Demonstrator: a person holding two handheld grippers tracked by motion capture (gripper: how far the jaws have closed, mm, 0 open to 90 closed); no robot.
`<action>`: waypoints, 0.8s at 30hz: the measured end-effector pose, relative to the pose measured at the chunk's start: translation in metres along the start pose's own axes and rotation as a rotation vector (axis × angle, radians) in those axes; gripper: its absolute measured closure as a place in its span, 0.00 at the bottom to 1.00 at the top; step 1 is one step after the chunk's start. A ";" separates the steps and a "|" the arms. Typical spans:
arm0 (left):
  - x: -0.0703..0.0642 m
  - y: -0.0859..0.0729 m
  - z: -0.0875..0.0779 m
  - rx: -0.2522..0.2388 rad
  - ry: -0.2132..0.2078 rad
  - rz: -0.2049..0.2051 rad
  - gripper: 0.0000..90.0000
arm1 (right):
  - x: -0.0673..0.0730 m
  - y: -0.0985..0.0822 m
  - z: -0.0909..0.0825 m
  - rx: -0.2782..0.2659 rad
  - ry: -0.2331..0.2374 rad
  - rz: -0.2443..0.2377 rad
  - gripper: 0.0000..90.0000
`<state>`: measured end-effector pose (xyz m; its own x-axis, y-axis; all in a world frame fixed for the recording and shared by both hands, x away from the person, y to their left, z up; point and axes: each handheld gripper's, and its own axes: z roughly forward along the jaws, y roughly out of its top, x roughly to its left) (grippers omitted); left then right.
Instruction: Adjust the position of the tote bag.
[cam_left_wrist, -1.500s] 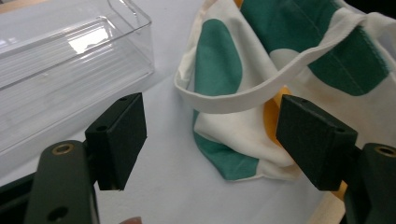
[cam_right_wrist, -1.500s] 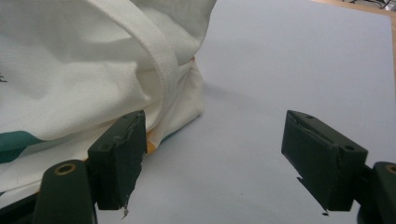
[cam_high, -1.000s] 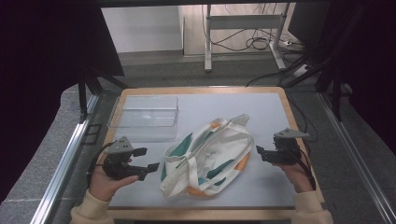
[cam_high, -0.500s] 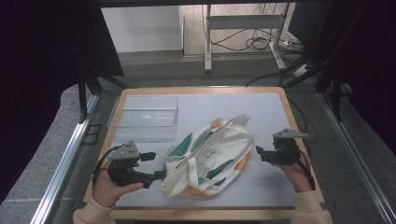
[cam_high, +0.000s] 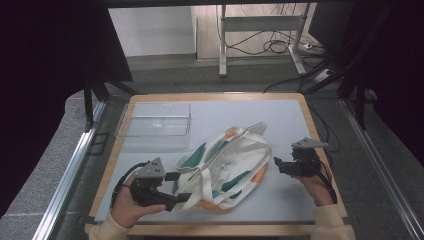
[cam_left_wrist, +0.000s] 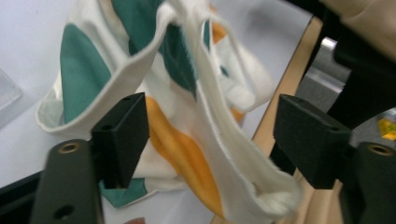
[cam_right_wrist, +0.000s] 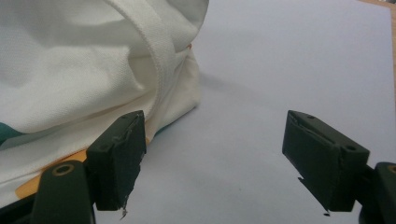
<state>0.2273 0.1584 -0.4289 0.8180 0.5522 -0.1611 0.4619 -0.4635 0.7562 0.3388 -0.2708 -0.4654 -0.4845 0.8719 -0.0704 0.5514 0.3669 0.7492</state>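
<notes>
left gripper (cam_high: 176, 187): jaws wide, just narrowing around cream cloth tote bag (cam_high: 225, 167) edge, not gripping | right gripper (cam_high: 279, 165): jaws wide apart, empty, beside bag

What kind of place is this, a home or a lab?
Likely a lab recording station: a wood-edged table walled by dark screens, loose cables on the floor behind, a tote bag and clear tray set out.
</notes>
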 end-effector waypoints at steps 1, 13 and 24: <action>0.000 0.000 0.003 0.014 0.003 -0.002 0.36 | 0.000 0.000 0.000 -0.001 0.000 0.000 0.24; 0.012 -0.007 0.014 0.082 -0.033 -0.034 0.85 | 0.000 0.000 0.001 0.005 -0.011 -0.004 0.24; 0.016 -0.009 0.015 0.081 -0.022 -0.066 0.92 | -0.001 0.003 -0.005 -0.037 0.020 -0.037 0.25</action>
<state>0.2413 0.1615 -0.4479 0.7918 0.5683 -0.2240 0.5406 -0.4812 0.6901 0.3374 -0.2721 -0.4602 -0.5183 0.8509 -0.0857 0.5077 0.3868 0.7698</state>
